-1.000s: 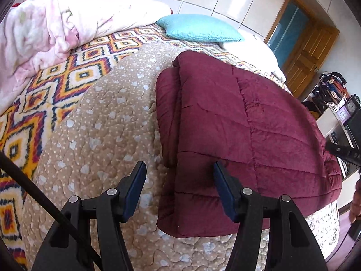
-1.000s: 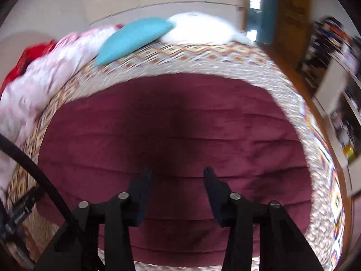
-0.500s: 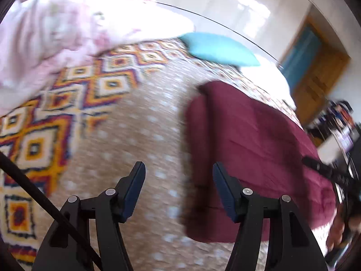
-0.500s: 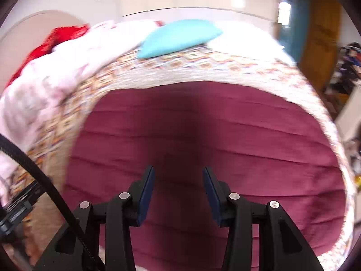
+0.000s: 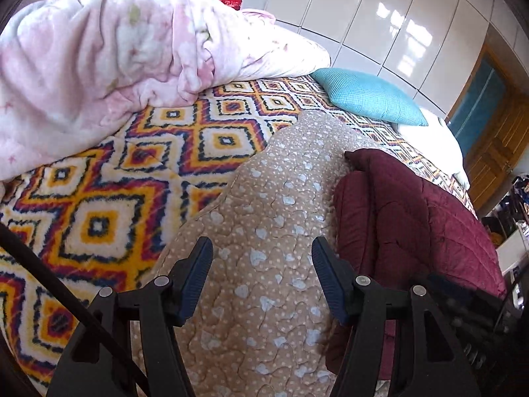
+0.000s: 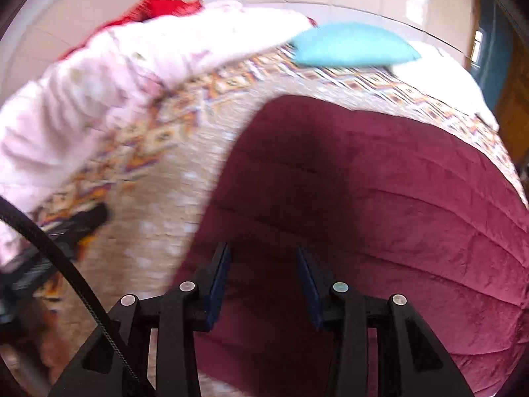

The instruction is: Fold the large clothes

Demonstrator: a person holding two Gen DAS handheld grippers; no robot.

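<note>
Folded maroon quilt (image 5: 413, 228) lying on the beige coverlet (image 5: 264, 248), long axis running away from the viewer. Left gripper (image 5: 261, 264), jaws apart and empty, hovers beside the quilt's left fold; right gripper (image 6: 263, 274), also parted and empty, sits directly over it and is nearer. Quilt's near edge is hidden; right view blurred

The left gripper (image 5: 262, 266), fingers (image 5: 198, 273) spread, hovers over the beige quilt (image 5: 264, 218) beside the folded maroon comforter (image 5: 413, 221).
</note>
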